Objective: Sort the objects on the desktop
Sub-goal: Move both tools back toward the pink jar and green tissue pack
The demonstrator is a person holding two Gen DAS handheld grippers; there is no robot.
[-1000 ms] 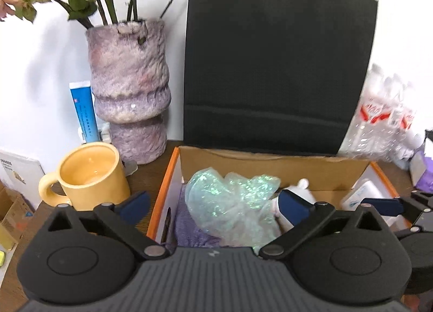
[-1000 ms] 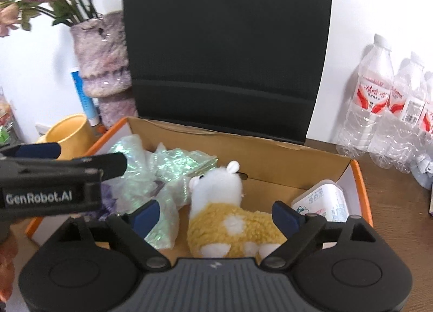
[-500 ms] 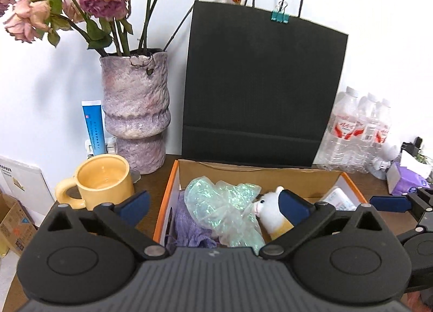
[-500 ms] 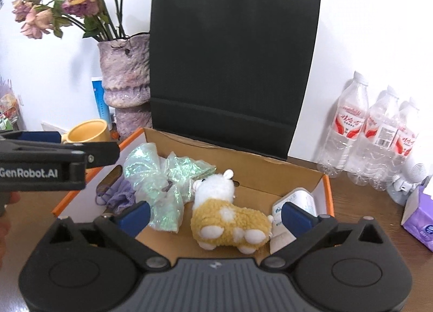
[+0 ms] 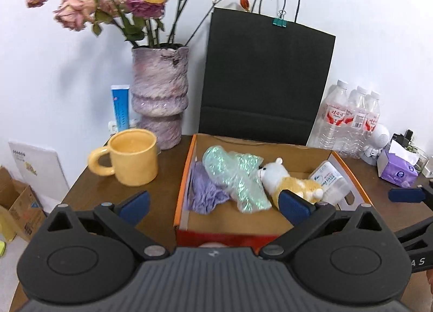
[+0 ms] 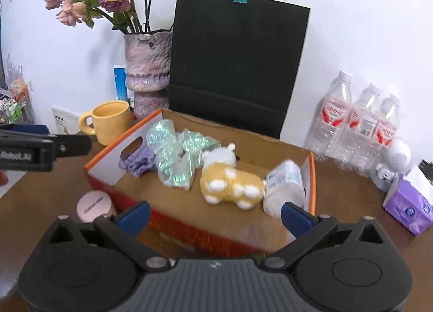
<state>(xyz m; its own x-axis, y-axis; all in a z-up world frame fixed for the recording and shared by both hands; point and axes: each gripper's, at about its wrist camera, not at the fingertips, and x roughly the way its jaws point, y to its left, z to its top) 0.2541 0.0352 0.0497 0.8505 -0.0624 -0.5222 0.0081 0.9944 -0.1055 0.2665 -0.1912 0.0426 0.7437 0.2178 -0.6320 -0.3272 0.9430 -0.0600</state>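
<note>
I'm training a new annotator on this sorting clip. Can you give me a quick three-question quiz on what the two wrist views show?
1. True or false: the plush toy lies inside the box.
2. Which thing stands outside the box? A) purple cloth B) mug C) iridescent bag
3. Fill in: both the left tool and the right tool are ____ and hold nothing.

Key: 1 true; 2 B; 3 open.
</note>
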